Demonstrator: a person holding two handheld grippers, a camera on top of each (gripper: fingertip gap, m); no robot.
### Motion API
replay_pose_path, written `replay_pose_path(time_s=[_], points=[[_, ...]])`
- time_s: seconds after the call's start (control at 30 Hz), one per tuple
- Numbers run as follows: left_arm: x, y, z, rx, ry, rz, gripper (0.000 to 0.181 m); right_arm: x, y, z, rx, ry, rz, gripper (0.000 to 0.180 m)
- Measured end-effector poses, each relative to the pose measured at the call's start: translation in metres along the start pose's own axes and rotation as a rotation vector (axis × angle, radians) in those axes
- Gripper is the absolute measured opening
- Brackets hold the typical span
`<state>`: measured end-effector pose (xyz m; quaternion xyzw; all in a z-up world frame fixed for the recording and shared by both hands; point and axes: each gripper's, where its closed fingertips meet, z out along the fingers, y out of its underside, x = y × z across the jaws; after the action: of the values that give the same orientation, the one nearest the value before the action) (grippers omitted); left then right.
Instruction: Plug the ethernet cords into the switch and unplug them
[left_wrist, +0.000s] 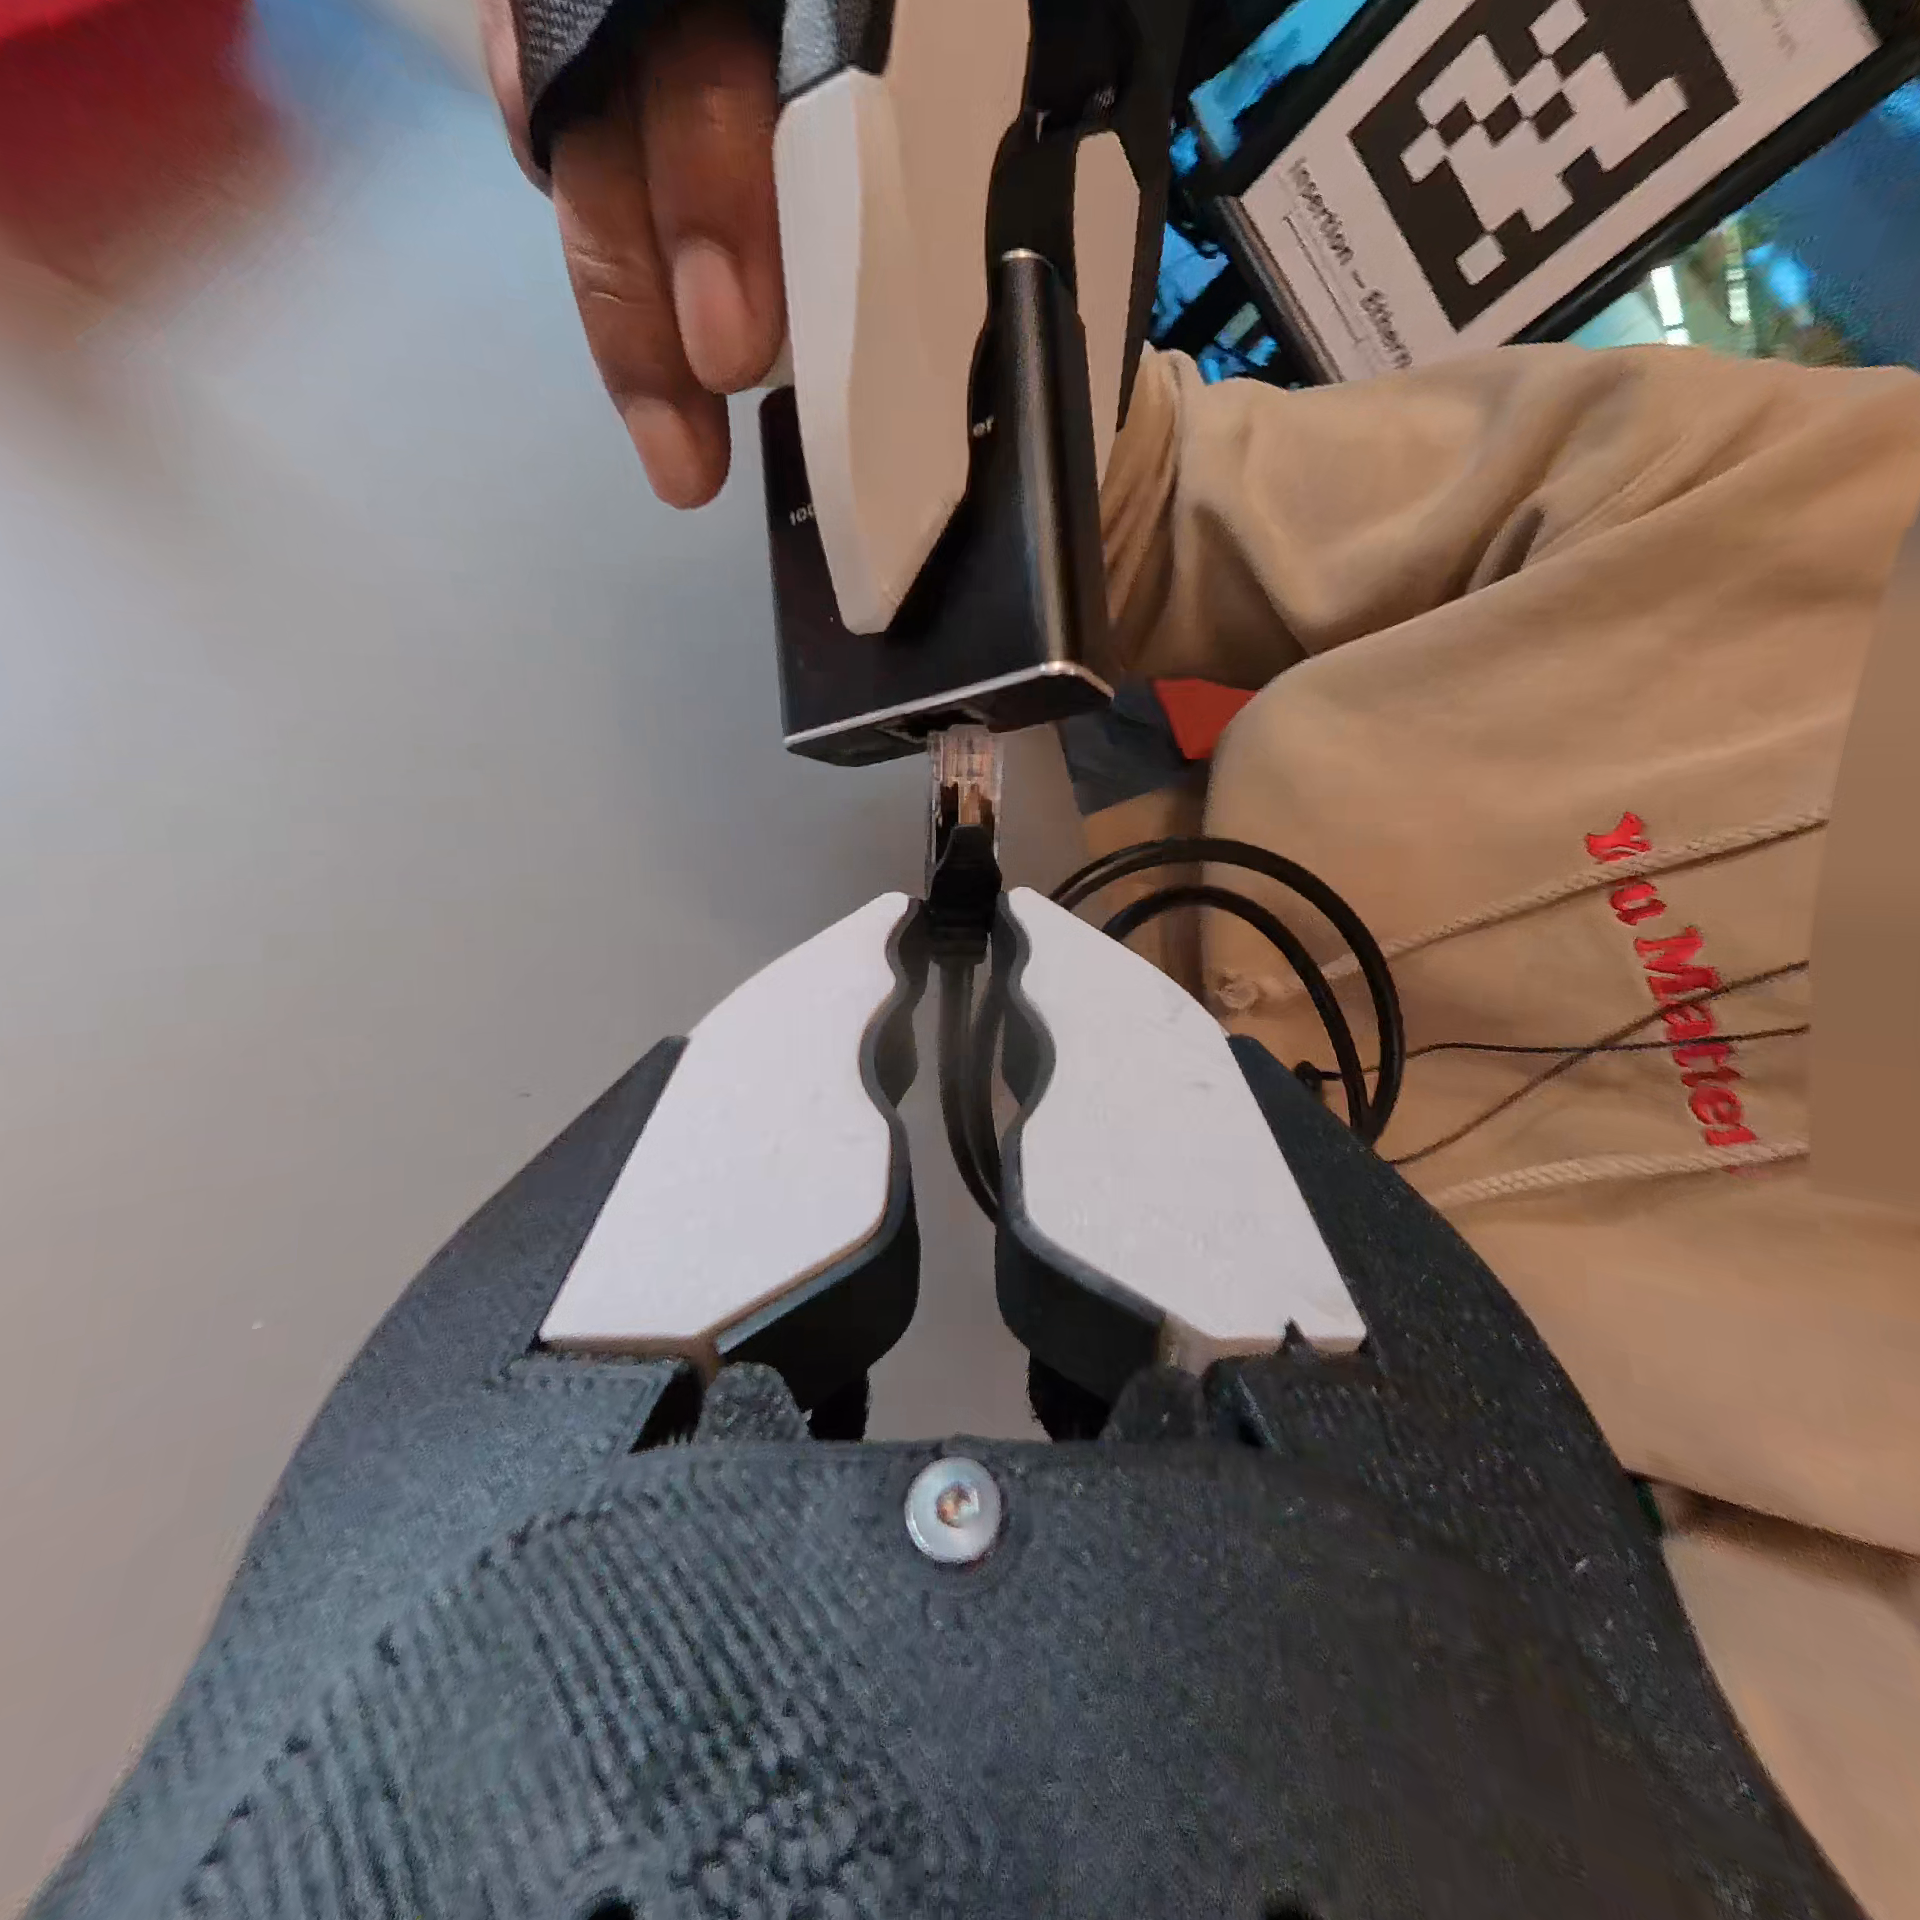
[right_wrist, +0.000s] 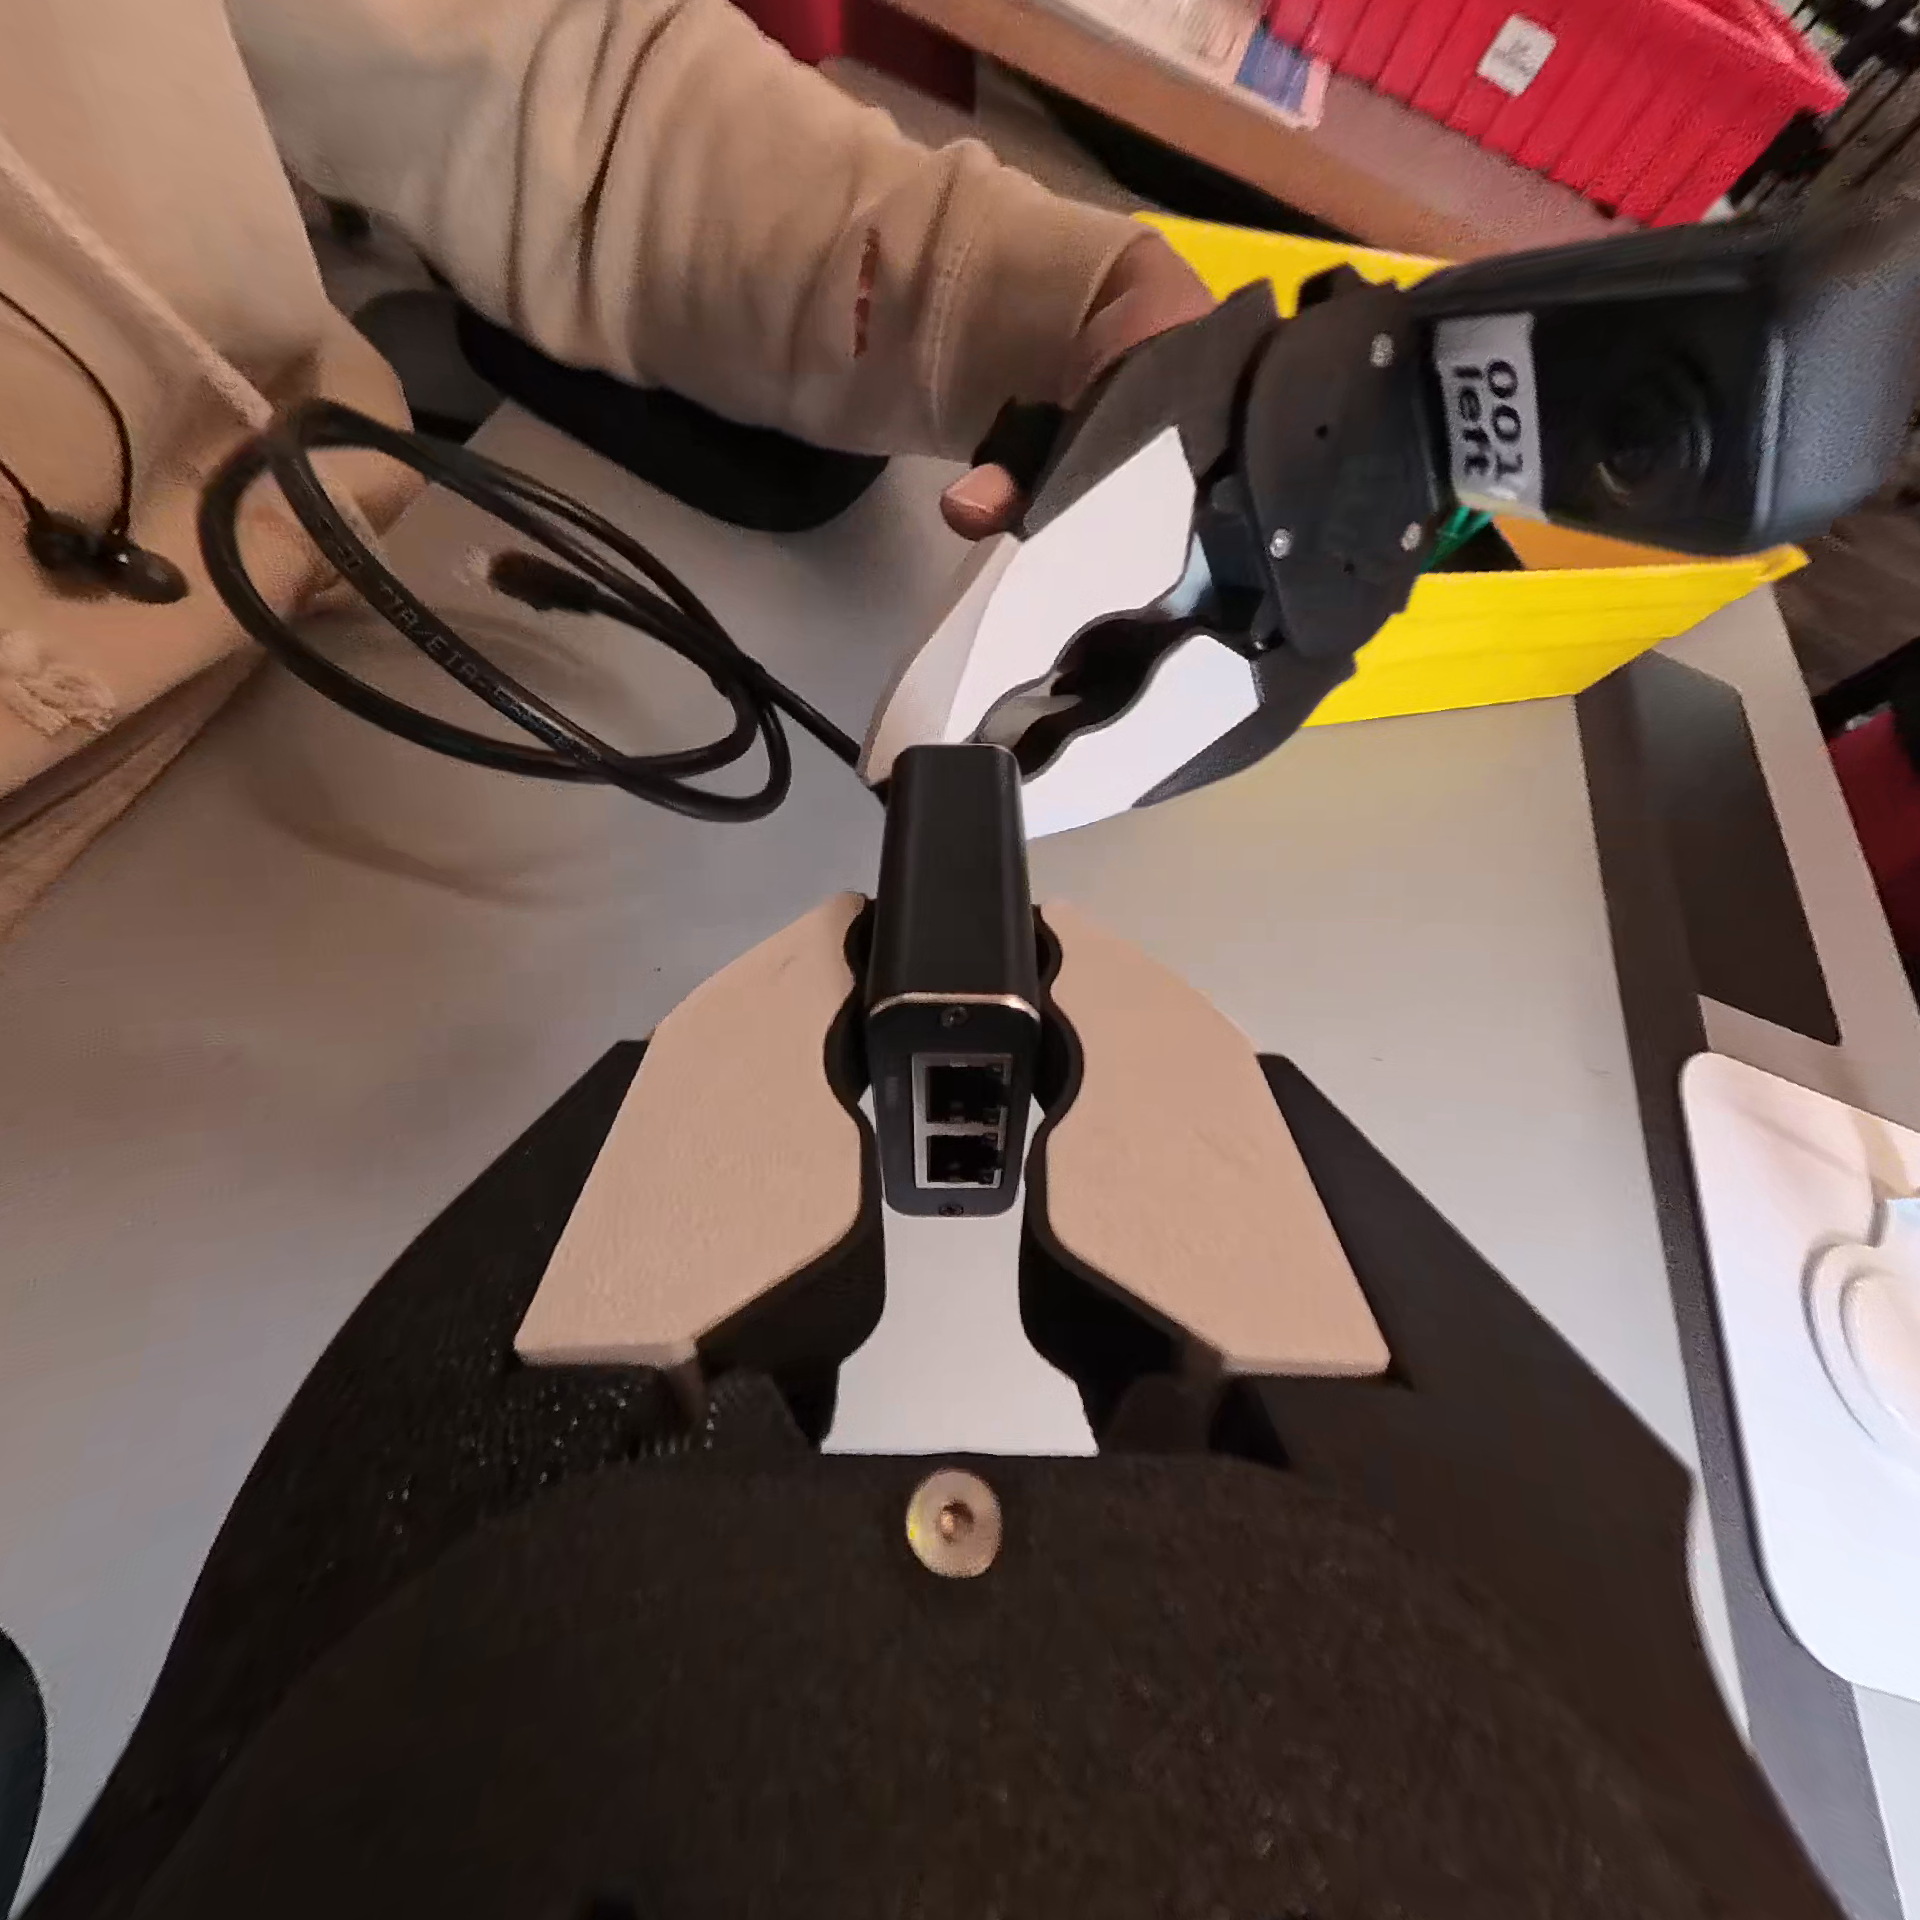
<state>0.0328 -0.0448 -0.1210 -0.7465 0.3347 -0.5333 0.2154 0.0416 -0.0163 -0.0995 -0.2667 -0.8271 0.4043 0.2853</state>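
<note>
In the left wrist view my left gripper (left_wrist: 958, 909) is shut on the black boot of an ethernet cord (left_wrist: 961, 894). Its clear plug (left_wrist: 966, 764) sits at the port face of a small black switch (left_wrist: 925, 623), part way in. The cord's slack loops to the right (left_wrist: 1299, 956). In the right wrist view my right gripper (right_wrist: 951, 914) is shut on the black switch (right_wrist: 951, 935) and holds it above the table. Two empty ports (right_wrist: 961, 1127) face the camera. The left gripper (right_wrist: 1049, 707) shows beyond the switch's far end. The coiled cord (right_wrist: 468, 623) lies on the table.
A grey table (right_wrist: 312, 1039) lies below. A person's beige sleeve (right_wrist: 675, 208) and torso (left_wrist: 1558, 831) are close by. A yellow bin (right_wrist: 1538, 634) stands behind the left gripper. A white tray (right_wrist: 1818, 1351) sits at the right. A tag board (left_wrist: 1538, 156) is at the top right. The gap from one gripper's tips to the other's is roughly 4 cm.
</note>
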Motion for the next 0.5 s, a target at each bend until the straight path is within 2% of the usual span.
replay_pose_path(time_s=[0.2, 0.5], points=[[0.009, 0.019, 0.009, -0.062, 0.181, -0.048, 0.011, -0.014, -0.004, 0.01, -0.048, -0.054, -0.063, 0.026], [0.021, 0.024, 0.01, -0.05, 0.352, -0.061, 0.011, -0.029, -0.017, 0.013, -0.095, -0.074, -0.162, 0.026]])
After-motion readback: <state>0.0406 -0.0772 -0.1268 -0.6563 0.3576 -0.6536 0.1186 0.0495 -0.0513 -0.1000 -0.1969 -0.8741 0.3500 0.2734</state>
